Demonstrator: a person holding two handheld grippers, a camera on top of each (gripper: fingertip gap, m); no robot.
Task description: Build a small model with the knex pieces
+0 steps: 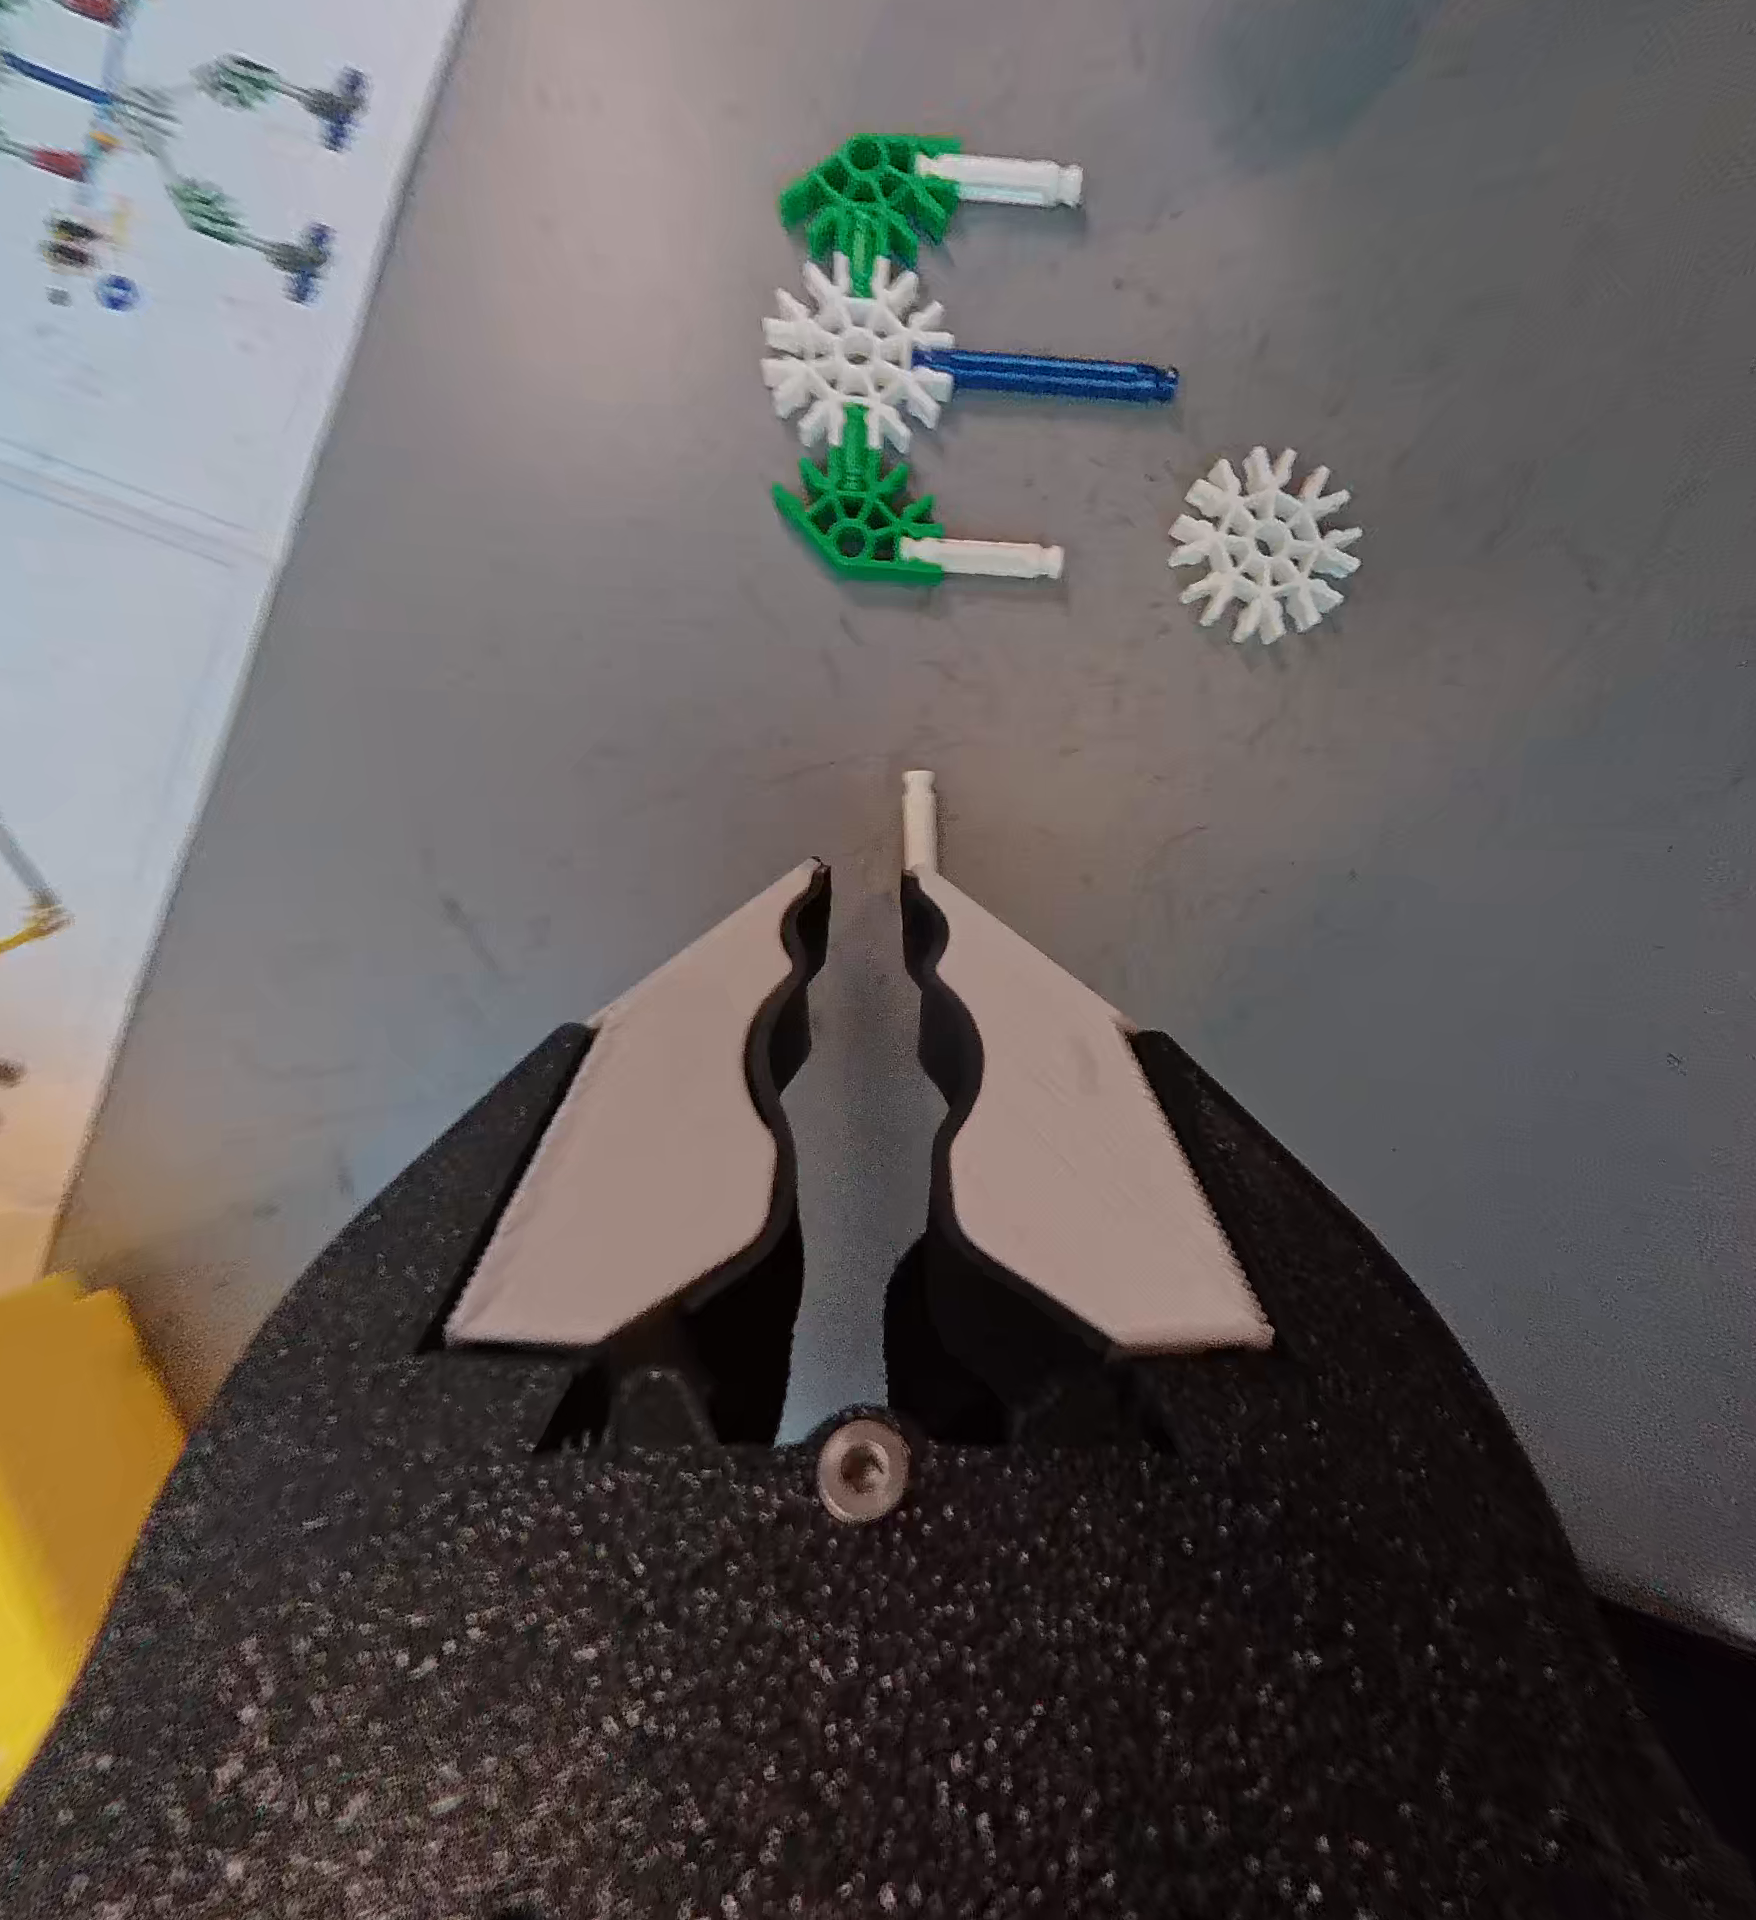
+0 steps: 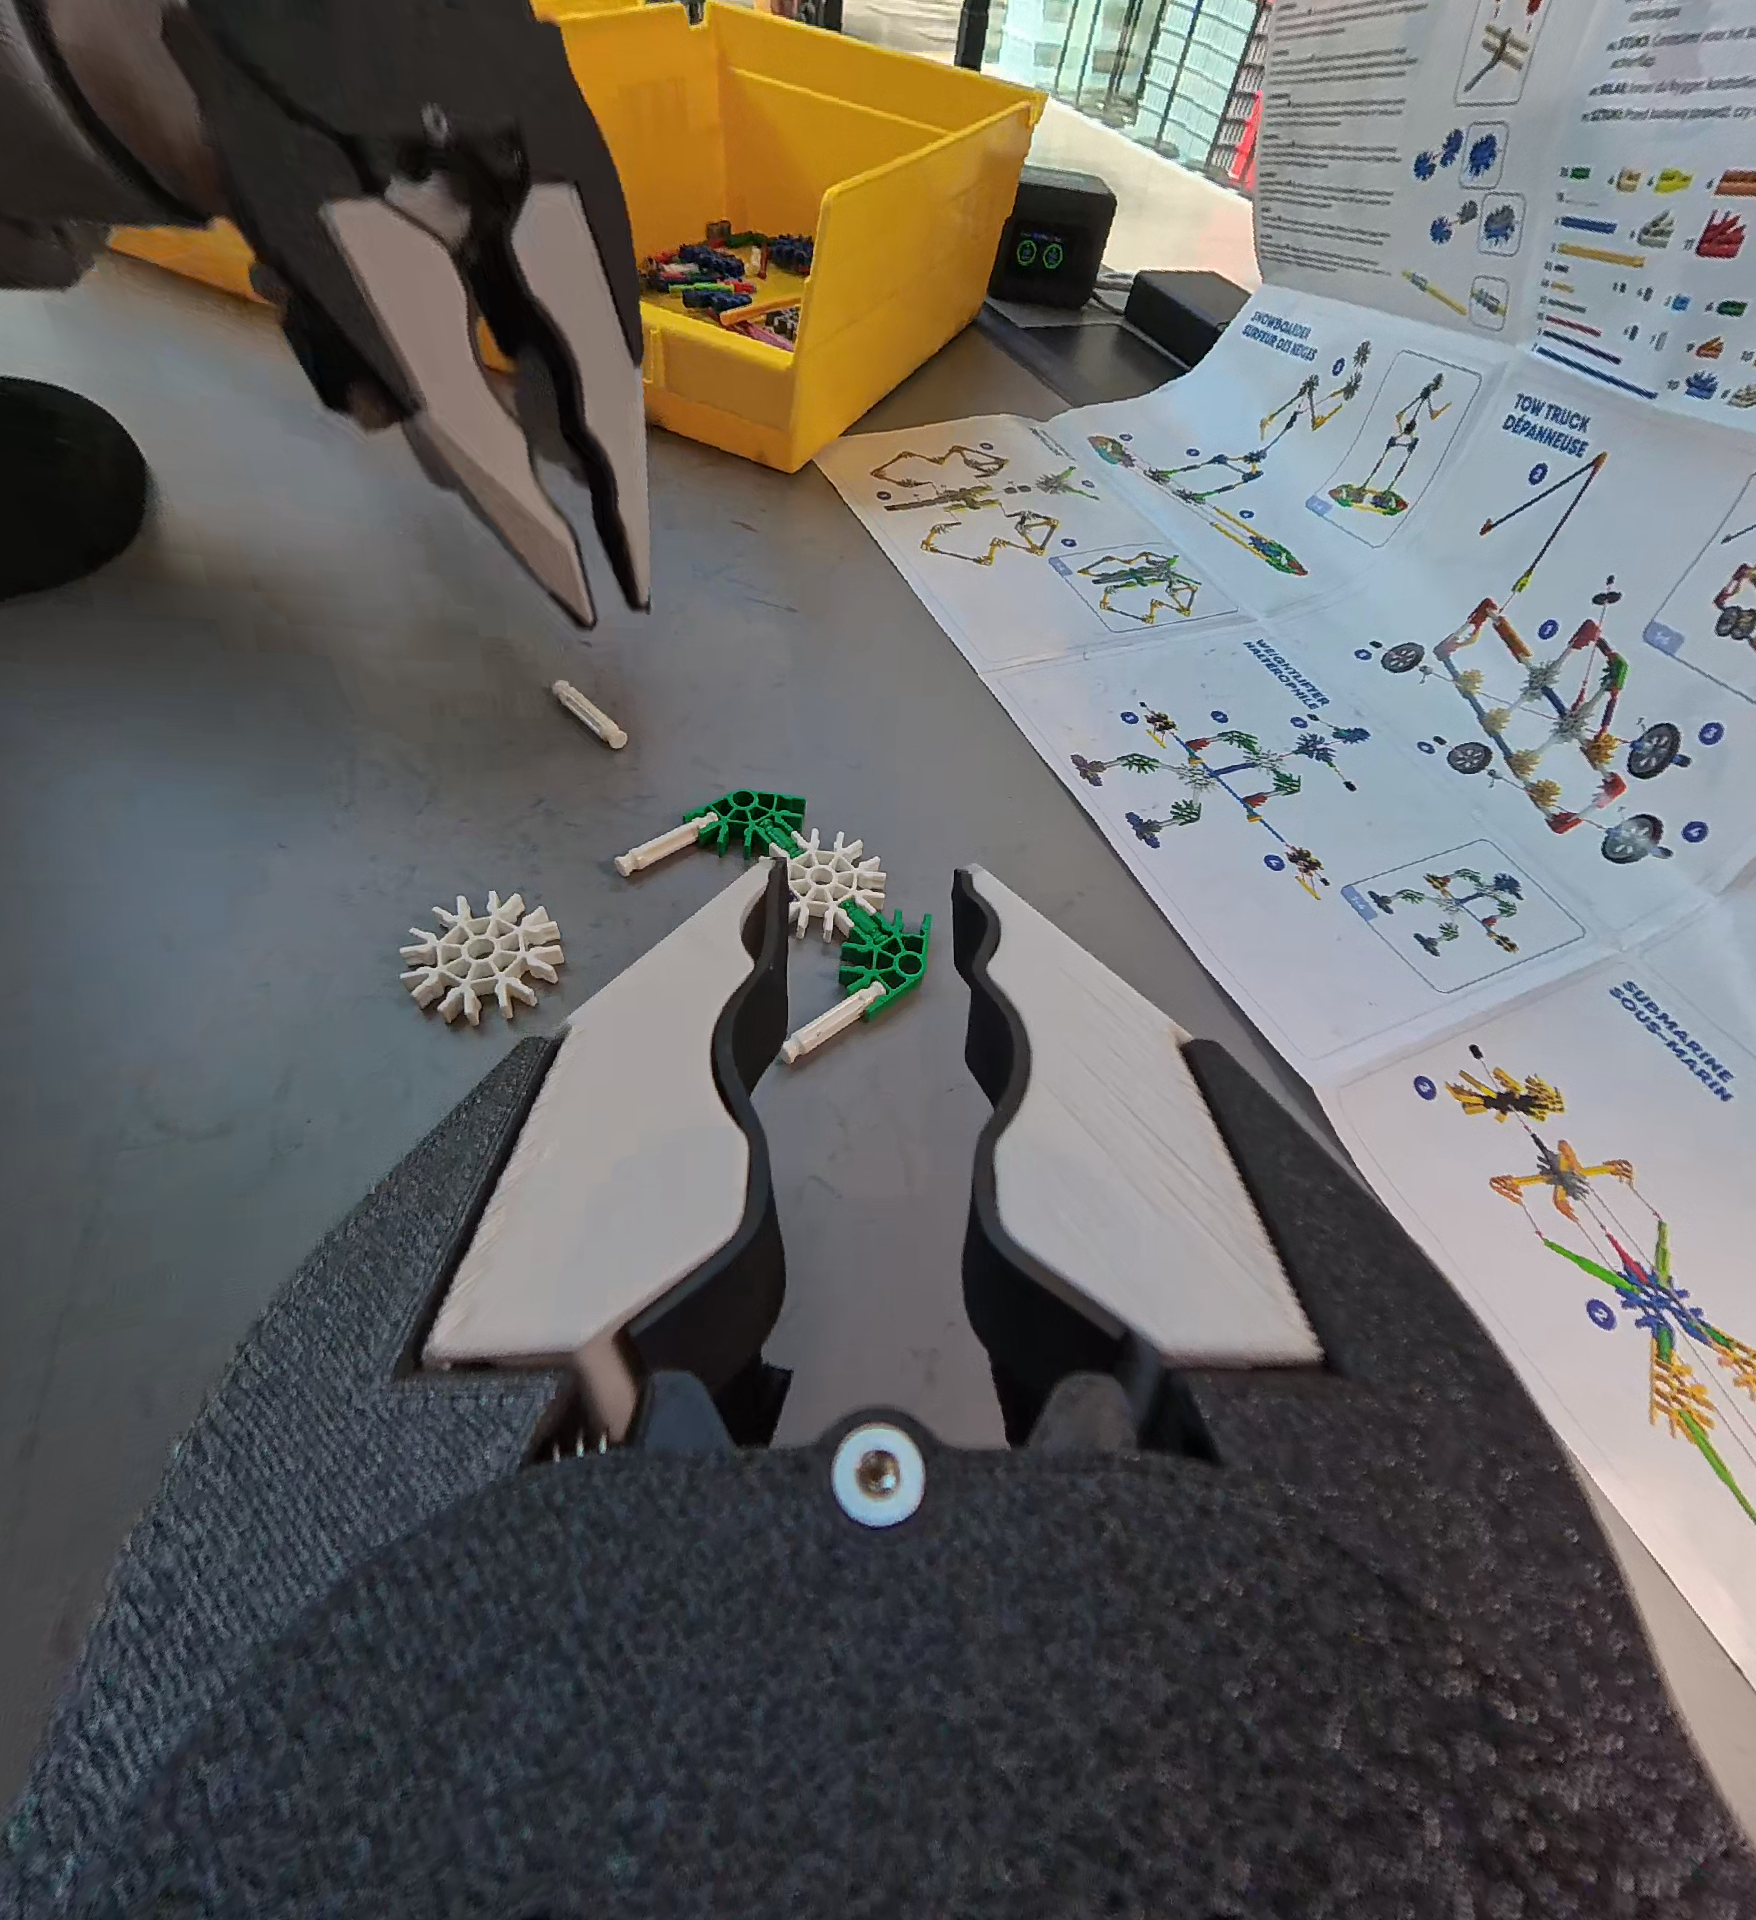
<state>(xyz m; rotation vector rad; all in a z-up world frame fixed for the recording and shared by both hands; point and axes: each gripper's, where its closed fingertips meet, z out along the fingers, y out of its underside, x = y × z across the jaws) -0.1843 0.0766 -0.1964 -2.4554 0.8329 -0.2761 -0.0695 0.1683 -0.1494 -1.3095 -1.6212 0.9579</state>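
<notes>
The left gripper point(image 1: 863, 873) hangs above the grey table point(image 1: 1476, 935) with jaws slightly apart (holding nothing), a small white rod point(image 1: 918, 816) just beneath. The right gripper point(image 2: 869, 883), jaws spread, frames the green-and-white assembly point(image 2: 832, 894).

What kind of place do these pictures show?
Probably a workbench set up for building with toy construction parts: a grey table with a yellow bin of small pieces, a fold-out instruction sheet, and a half-built green and white assembly.

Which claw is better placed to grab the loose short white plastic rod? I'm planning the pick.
Left, likely: the left claw hangs open just above the short white plastic rod; the right claw is farther off.
</notes>
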